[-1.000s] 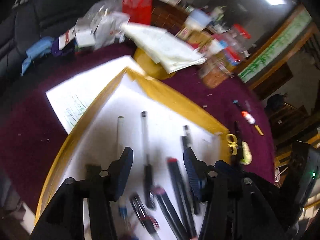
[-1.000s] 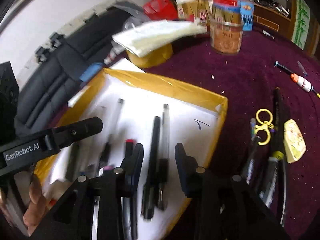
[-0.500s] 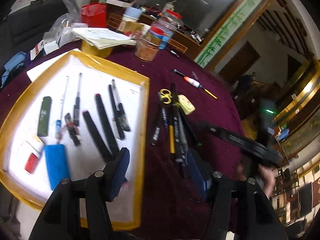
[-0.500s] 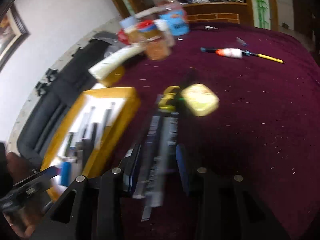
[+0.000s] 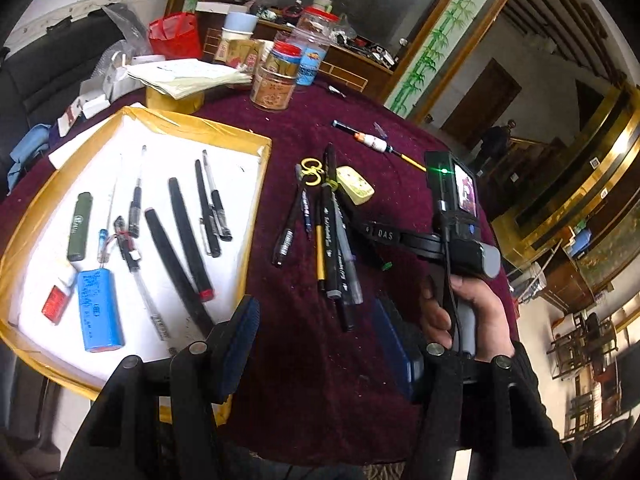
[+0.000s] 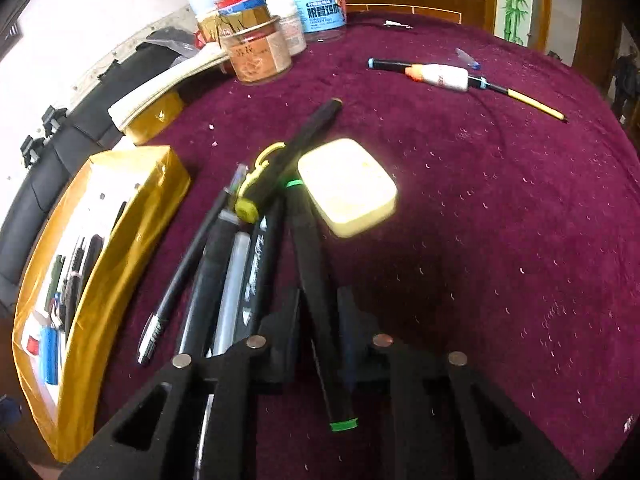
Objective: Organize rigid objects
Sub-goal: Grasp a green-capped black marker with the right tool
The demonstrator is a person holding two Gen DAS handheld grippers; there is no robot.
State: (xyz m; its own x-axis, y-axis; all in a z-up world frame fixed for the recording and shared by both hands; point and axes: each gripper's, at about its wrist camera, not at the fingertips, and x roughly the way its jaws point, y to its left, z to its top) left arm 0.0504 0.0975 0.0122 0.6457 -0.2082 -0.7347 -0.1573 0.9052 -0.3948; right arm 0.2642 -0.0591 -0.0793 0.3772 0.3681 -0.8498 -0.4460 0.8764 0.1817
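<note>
Left gripper (image 5: 320, 344) jaws apart, right gripper (image 6: 318, 320) jaws just closing, pinching

Lived-in home room, prob. a sitting/dining area w/ a cluttered table.

Round table (image 5: 360, 128) under maroon velvet cloth; snack jars (image 5: 276, 80), papers (image 5: 188, 76) & red bag (image 5: 176, 40) heaped at 12 o'clock; black sofa (image 5: 48, 68) at 10; bamboo-painted wood frame (image 5: 436, 40) & dark wooden door (image 5: 480, 100) at 1–2; wooden chairs (image 5: 580, 344) at 4.
</note>
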